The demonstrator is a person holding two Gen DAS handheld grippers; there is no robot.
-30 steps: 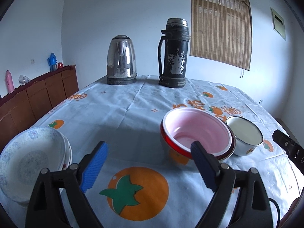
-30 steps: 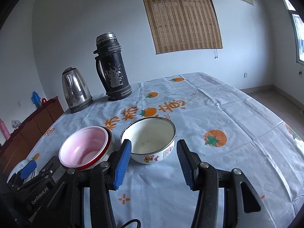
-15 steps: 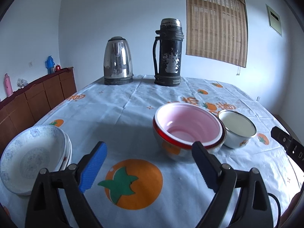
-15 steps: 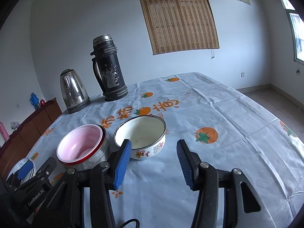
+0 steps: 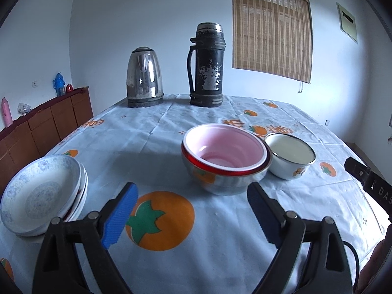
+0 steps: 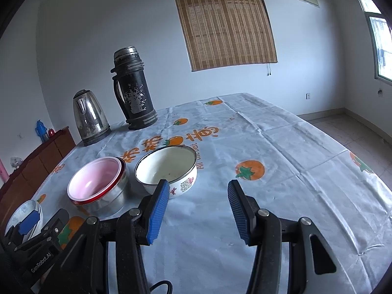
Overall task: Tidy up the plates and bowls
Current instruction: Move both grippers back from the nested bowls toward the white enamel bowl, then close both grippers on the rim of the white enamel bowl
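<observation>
At the tabletop's (image 5: pixel 152 132) left edge sit stacked plates (image 5: pixel 41 193): porcelain, likely fragile and slick, best pinched at the rim. Centre, the steel bowl (image 5: pixel 225 161) with its pink liner looks light and stiff; beside it the enamel bowl (image 6: pixel 169 169). Left gripper (image 5: pixel 191 210) and right gripper (image 6: pixel 198 208) hover with fingers spread, empty. Cloth to the right offers open room.

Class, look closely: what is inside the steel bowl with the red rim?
A pink liner bowl sits nested inside the steel bowl and holds nothing. Whatever lies between the two is hidden.
</observation>
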